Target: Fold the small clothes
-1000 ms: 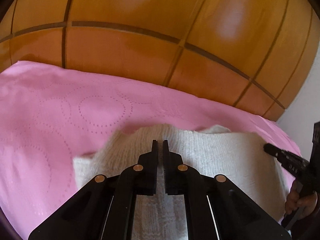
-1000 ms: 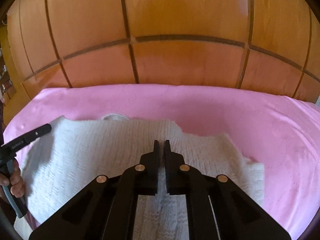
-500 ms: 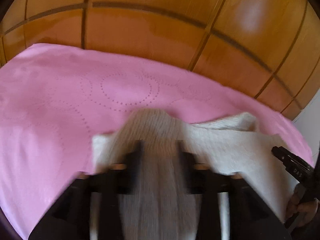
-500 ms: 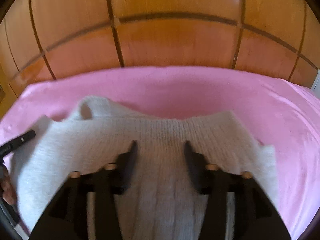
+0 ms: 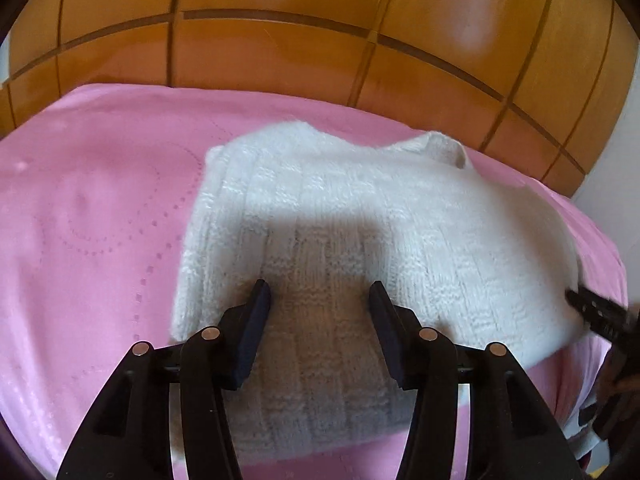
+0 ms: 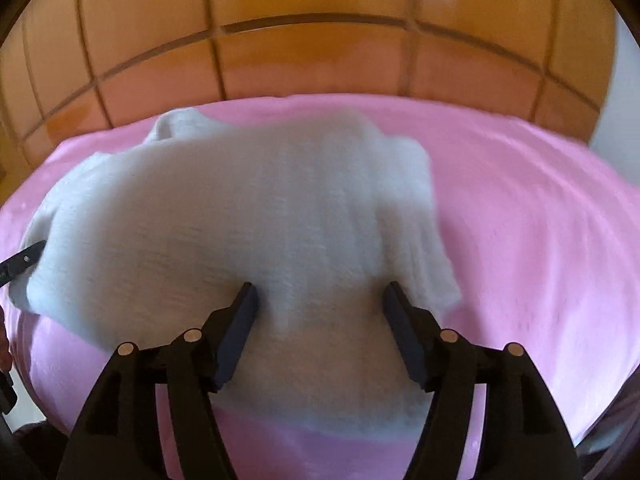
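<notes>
A small white knitted sweater (image 5: pixel 360 216) lies folded on the pink bedspread (image 5: pixel 92 208). It also shows in the right wrist view (image 6: pixel 240 224), slightly blurred. My left gripper (image 5: pixel 319 294) is open and empty, its fingers spread just above the sweater's near left part. My right gripper (image 6: pixel 320 295) is open and empty, above the sweater's near right part. The right gripper's tip (image 5: pixel 596 310) shows at the right edge of the left wrist view, and the left gripper's tip (image 6: pixel 20 260) at the left edge of the right wrist view.
A wooden panelled headboard (image 5: pixel 320 48) stands behind the bed, also in the right wrist view (image 6: pixel 320 52). The pink bedspread (image 6: pixel 540 216) extends to both sides of the sweater. A white wall (image 5: pixel 608 196) is at the right.
Both grippers were shut on the sweater's edge, carried it forward over itself, then opened and let it go. The sweater now lies folded further from me.
</notes>
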`<state>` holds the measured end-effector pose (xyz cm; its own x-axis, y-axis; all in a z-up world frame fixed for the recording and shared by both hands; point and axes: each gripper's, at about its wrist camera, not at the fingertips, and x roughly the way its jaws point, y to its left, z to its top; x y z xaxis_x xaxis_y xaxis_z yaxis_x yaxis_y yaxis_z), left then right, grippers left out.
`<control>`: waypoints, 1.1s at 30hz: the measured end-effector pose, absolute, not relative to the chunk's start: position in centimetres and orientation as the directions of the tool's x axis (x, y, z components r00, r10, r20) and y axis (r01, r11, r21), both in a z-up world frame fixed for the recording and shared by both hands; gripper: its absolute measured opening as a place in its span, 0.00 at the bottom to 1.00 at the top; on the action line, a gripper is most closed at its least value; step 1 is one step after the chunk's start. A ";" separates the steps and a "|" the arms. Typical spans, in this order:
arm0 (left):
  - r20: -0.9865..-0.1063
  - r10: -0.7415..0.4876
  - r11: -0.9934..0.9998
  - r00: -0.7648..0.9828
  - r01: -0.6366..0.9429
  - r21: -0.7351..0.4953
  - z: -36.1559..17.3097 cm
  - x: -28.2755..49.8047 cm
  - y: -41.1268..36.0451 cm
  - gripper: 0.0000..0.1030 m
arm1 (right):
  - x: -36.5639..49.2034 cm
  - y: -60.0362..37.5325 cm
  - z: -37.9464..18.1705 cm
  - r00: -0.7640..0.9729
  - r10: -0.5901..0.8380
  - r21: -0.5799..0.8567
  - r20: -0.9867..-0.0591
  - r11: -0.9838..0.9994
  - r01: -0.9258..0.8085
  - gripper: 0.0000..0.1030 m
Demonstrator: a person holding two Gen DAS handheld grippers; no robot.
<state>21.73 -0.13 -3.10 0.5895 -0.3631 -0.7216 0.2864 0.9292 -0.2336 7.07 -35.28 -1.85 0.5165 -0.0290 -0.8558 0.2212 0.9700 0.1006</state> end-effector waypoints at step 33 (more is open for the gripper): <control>-0.717 -0.343 0.931 0.606 0.323 -0.172 -0.4 14.9 -3.7 0.69 | 6.4 -28.8 1.7 0.584 0.037 0.146 -0.811 0.979 0.142 0.86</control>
